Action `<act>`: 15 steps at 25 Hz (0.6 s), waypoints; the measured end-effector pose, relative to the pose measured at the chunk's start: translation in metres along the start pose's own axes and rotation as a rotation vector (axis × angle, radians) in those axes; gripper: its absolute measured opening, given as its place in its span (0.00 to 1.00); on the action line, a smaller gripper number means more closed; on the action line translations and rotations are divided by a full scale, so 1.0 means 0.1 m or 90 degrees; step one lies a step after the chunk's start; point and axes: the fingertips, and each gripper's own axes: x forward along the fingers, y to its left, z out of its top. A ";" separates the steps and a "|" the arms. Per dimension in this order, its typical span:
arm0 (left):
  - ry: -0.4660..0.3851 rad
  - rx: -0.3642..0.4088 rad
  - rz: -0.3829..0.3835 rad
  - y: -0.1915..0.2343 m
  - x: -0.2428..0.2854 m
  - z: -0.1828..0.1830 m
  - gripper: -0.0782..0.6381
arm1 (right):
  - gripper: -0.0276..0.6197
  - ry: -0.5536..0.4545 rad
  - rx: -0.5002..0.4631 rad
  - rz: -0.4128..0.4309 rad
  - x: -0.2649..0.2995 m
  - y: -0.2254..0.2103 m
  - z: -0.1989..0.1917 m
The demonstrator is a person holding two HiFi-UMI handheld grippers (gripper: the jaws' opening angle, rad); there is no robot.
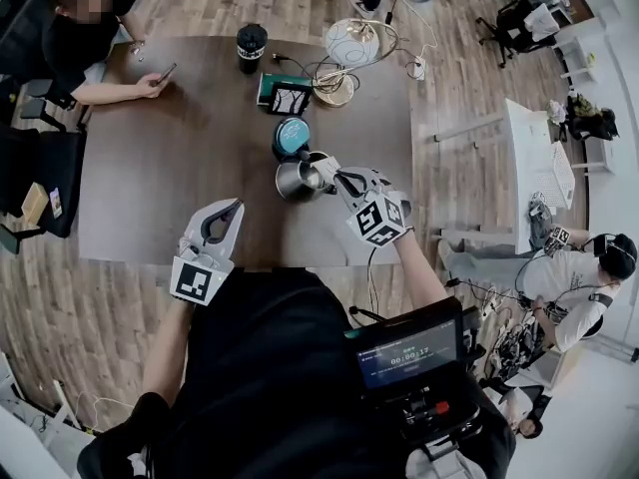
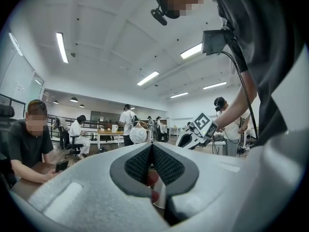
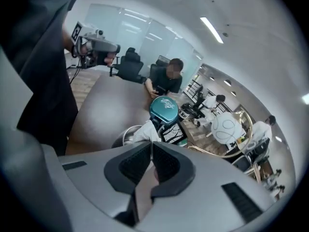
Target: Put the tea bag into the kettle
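**A:** Pinching the tea bag is the right gripper, its jaws pressed nearly together on the white paper. The bag sticks out just past the tips.

**B:** And the kettle?

**A:** Just ahead of those tips and below them, mouth open. Its teal lid lies just beyond, on the table. From the gripper's own camera the bag covers part of the steel rim.

**B:** So what could spoil the drop?

**A:** I'd judge the bag sits over the near edge of the mouth, not its middle. If it's let go there, it could catch on the rim or slide down the outside. The paper is light and floppy, so it may also cling to a pad when the jaws part.

**B:** The other hand?

**A:** The left gripper hangs well off to the side, pointing level, jaws together on nothing. It isn't steadying the kettle, so a nudge from the right tips could shift it.
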 end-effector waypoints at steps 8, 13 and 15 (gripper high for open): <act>-0.001 -0.001 0.016 0.05 -0.05 -0.01 0.09 | 0.08 0.075 -0.142 0.076 0.25 0.13 -0.11; -0.002 0.000 0.030 0.10 -0.12 -0.02 0.09 | 0.08 0.109 -0.174 0.112 0.36 0.18 -0.16; -0.001 0.001 0.035 0.12 -0.14 -0.04 0.09 | 0.08 0.126 -0.193 0.130 0.42 0.20 -0.20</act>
